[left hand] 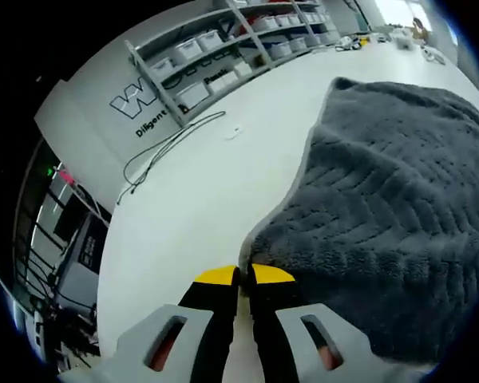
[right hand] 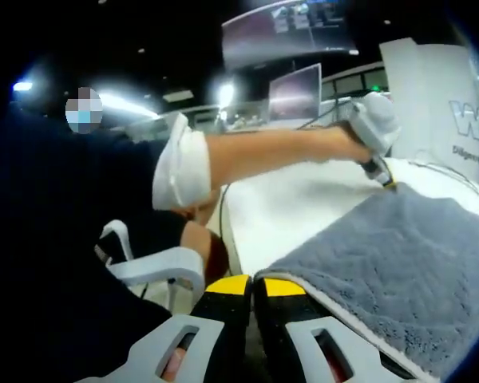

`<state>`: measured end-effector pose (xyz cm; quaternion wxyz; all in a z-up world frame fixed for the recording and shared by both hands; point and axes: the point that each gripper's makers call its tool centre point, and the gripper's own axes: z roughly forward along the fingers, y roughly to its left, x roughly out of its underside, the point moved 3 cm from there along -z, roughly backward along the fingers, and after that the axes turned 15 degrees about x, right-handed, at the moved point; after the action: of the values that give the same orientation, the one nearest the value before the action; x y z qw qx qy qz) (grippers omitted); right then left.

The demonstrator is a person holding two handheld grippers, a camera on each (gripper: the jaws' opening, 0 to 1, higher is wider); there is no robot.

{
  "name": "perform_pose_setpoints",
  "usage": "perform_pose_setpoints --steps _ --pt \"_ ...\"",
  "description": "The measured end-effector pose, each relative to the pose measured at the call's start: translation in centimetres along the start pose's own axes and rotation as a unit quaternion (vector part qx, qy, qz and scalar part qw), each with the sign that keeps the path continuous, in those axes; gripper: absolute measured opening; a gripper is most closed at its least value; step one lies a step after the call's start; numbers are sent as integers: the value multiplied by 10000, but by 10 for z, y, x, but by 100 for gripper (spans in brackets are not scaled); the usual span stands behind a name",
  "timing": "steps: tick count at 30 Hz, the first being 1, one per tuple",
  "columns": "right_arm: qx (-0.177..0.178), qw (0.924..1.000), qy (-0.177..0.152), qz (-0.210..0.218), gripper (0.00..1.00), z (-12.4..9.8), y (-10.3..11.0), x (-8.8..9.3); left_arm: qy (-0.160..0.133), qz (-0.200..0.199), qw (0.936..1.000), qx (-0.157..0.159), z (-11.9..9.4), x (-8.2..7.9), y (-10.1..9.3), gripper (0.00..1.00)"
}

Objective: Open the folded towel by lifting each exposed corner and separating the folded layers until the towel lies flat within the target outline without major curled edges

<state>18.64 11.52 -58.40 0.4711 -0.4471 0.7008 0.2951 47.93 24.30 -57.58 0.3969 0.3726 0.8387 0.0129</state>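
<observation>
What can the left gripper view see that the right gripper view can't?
Left gripper view: shelves full of white bins, and a black cable lying on the table.

Right gripper view: the person's arm reaching across, holding the left tongs at the towel's far corner, a white chair, and monitors behind.

Both: the grey towel on the white table, and each view's own yellow-tipped tongs, like the right tongs, pinched shut at a towel edge.
</observation>
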Motion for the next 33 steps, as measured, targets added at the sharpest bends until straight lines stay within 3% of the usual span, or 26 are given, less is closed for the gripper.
perform_pose_setpoints --steps 7,12,18,25,33 --pt "76 10000 -5 -61 1 5 -2 -2 21 84 9999 -57 5 -4 5 5" --pt "135 9996 -94 -246 3 3 -3 -1 42 352 9993 -122 6 -6 7 8" --pt "228 9994 -102 -254 12 -3 -9 -2 -141 -26 9999 36 1 -6 15 15" --pt "448 9987 -236 -104 13 -33 -30 -1 -213 -157 9995 171 -7 -9 18 27" --pt "884 9937 -650 247 13 -68 -63 -10 -357 -175 9989 253 -14 -36 18 35"
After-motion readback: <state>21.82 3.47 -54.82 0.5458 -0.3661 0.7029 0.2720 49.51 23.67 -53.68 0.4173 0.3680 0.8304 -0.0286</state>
